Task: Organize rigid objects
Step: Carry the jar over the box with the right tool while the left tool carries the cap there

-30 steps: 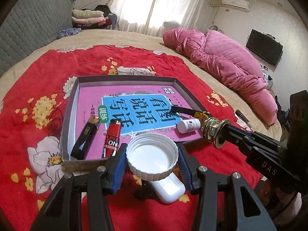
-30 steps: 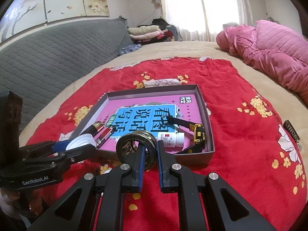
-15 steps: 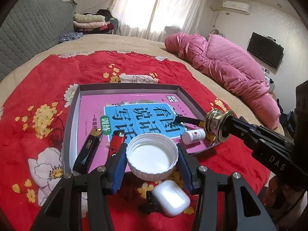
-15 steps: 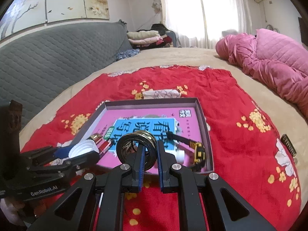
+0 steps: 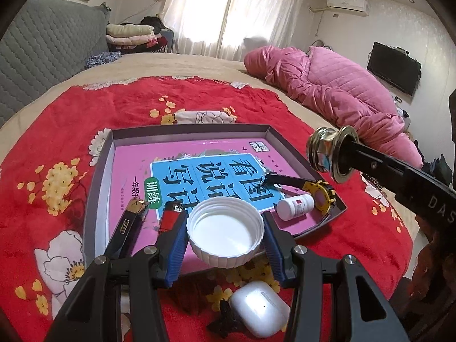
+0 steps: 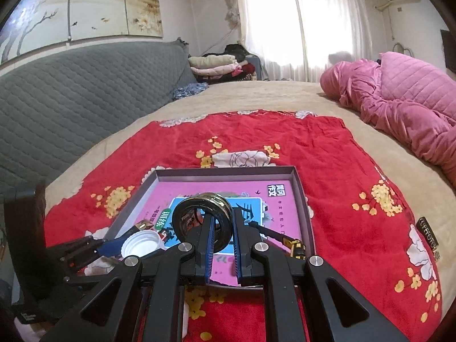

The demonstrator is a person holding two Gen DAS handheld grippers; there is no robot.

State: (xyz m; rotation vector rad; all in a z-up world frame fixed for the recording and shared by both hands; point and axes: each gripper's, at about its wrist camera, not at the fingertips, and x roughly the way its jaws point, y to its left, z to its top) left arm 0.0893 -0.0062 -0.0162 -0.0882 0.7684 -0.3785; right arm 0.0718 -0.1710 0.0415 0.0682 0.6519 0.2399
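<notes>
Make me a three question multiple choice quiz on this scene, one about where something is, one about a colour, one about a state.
1. Where is the white earbud case?
A. in the tray
B. on the red cloth, outside the tray
C. held by a gripper

2. What colour is the cap in the left gripper?
A. white
B. blue
C. gold

3. What state is the right gripper in?
A. open, holding nothing
B. shut on the brass ring fitting
C. shut on a lighter

Answers: 1 B, the case lies on the cloth nearer than the tray. 2 A, it shows white. 3 B, its jaws clamp the ring.
</notes>
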